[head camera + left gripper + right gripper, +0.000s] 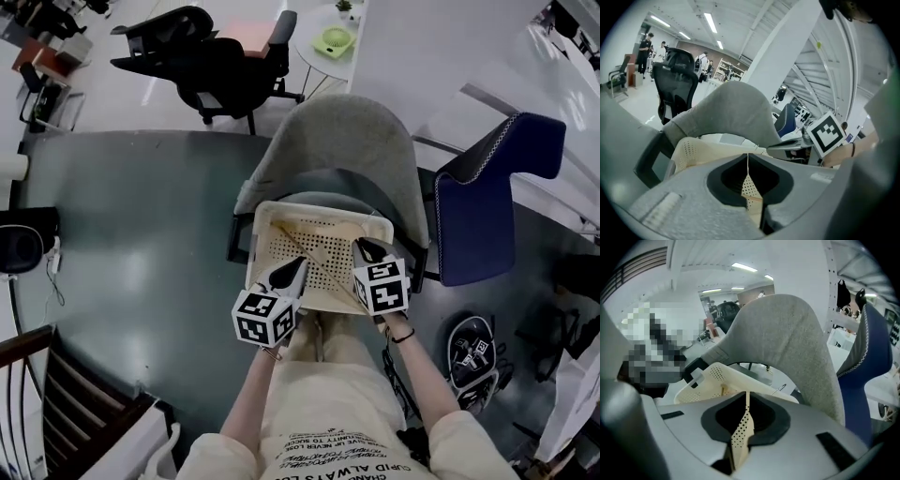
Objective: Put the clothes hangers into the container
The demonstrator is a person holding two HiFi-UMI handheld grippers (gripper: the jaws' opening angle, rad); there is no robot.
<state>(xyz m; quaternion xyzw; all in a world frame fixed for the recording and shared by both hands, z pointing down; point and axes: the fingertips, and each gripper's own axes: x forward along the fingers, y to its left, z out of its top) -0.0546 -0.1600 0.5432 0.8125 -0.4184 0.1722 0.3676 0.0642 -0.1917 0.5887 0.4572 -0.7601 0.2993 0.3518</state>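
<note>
A cream perforated basket (319, 212) rests on the seat of a grey chair (347, 141). Inside it lies a wooden hanger (309, 251) with a metal hook (779, 389). My left gripper (292, 272) is at the basket's near rim on the left, my right gripper (367, 249) at the near rim on the right. In the left gripper view the jaws (749, 180) are shut on the thin perforated wall of the basket (703, 150). The right gripper view shows the same: the jaws (746, 420) pinch the wall of the basket (717, 373).
A blue chair (487, 206) stands close on the right of the grey one. A black office chair (216, 66) and a round white table (328, 37) are farther back. Dark gear (473, 356) lies on the floor at the right, a wooden railing (56, 403) at the lower left.
</note>
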